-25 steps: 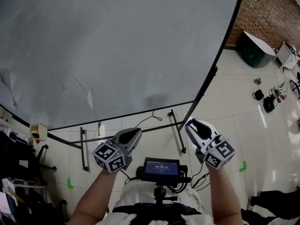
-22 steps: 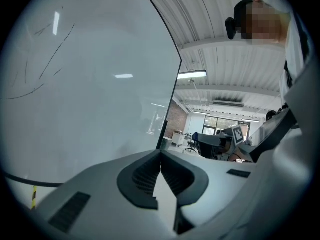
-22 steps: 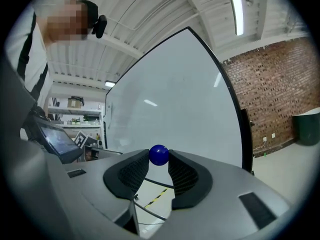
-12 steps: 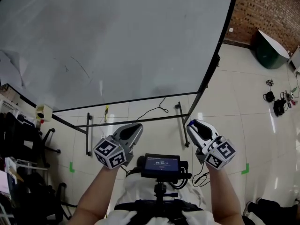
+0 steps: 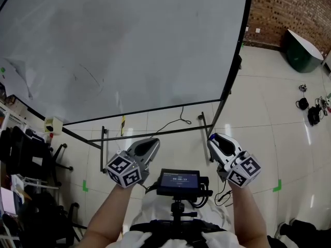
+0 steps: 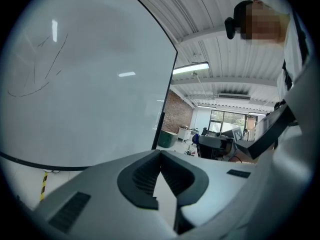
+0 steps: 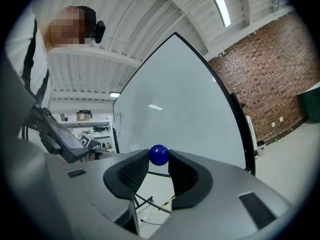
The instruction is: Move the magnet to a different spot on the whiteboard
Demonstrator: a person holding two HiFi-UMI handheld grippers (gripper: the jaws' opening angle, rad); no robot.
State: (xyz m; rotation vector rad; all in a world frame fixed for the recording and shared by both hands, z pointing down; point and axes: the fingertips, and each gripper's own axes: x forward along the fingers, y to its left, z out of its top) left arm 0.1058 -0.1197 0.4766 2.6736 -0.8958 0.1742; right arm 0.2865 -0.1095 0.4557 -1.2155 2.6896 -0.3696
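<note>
A small blue ball magnet (image 7: 159, 155) is clamped in the right gripper (image 7: 158, 160) fingers, well short of the large whiteboard (image 5: 129, 45); the left gripper (image 6: 160, 156) fingers are together.

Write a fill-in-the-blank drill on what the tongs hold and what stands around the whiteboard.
1. The right tongs grip a small ball-shaped magnet whose colour is ____.
2. The left tongs are shut, with ____ between them.
3. The wall to the right of the whiteboard is built of ____.

Missing words: blue; nothing; brick
</note>
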